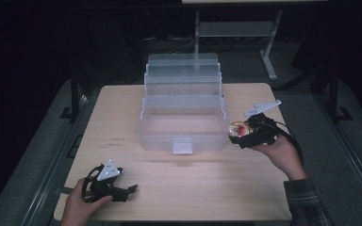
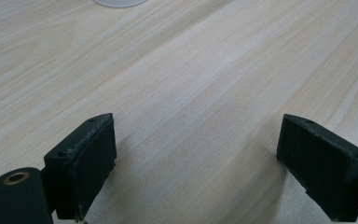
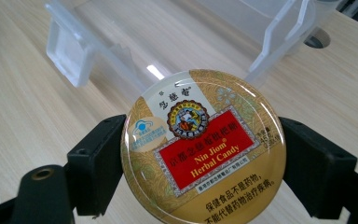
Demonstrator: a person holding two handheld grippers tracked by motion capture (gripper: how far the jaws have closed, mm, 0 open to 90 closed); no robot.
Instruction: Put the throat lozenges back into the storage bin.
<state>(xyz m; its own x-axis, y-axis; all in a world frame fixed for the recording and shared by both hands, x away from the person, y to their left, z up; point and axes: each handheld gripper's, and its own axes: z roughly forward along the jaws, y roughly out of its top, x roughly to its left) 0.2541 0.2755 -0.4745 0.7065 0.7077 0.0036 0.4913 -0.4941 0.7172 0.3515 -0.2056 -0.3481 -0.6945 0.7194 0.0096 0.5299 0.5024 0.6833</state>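
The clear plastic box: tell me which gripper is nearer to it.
Right. The right gripper, shut on a candy tin, sits beside the clear plastic box at its front right corner. The left gripper rests open near the table's front left.

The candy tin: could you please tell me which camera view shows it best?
The right gripper view: the candy tin sits close up between the right tool's jaws, label readable. The high view shows it small and blurred beside the clear box.
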